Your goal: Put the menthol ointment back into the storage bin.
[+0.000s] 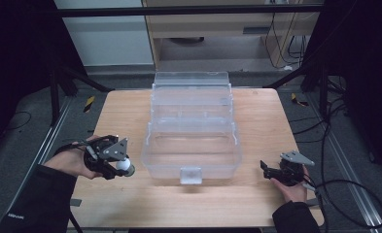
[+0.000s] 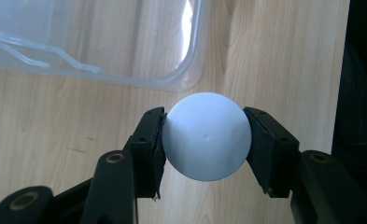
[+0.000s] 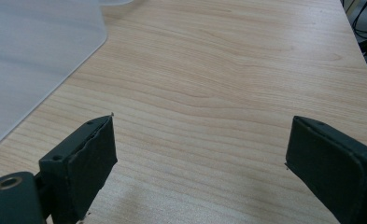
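A small, smooth white plastic ball, round and plain with a tiny dimple on its face, sits pinched between two black pads above the pale wooden bench, near a clear plastic box's corner

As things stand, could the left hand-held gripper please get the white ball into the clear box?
Probably yes: the left hand-held gripper grips the white ball, the clear box lies open-topped beside it, nothing between.

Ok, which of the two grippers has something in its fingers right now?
The left gripper: it is shut on a white ball, fingers pressing both sides. The right gripper is open, with bare wooden table between its fingers.
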Available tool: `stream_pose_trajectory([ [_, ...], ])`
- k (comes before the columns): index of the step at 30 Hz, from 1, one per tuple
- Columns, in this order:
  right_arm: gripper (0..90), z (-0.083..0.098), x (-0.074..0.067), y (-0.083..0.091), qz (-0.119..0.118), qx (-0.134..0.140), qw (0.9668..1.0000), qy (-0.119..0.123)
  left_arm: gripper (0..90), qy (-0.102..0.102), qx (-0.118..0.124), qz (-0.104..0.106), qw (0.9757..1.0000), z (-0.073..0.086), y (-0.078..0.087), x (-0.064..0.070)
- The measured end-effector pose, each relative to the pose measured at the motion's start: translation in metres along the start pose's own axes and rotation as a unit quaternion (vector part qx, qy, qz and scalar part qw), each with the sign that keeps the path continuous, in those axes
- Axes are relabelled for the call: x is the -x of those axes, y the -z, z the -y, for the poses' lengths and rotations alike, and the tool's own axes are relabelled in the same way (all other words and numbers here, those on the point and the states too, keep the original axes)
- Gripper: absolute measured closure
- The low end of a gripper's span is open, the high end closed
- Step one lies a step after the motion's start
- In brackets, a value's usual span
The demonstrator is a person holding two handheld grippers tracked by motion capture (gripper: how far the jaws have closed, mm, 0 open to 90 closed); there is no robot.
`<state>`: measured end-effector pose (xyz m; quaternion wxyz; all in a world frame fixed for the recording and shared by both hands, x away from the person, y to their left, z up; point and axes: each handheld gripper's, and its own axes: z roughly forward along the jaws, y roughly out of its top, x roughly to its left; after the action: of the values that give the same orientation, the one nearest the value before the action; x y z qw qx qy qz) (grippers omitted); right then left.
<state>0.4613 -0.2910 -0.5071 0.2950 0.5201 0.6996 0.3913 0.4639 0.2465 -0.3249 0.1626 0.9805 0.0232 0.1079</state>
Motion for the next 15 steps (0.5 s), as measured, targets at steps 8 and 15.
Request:
stream_pose_trajectory([
  [8, 8.8, 0.000, 0.000, 0.000, 0.000, 0.000, 1.0000, 0.001, 50.3, 0.006, 0.008, -0.008, 0.9999, -0.007, 0.015, -0.011],
  [15, 8.7, 0.000, 0.000, 0.001, 0.000, 0.002, 1.0000, 0.002, 50.3, 0.000, 0.004, -0.007, 1.0000, -0.020, 0.018, -0.023],
])
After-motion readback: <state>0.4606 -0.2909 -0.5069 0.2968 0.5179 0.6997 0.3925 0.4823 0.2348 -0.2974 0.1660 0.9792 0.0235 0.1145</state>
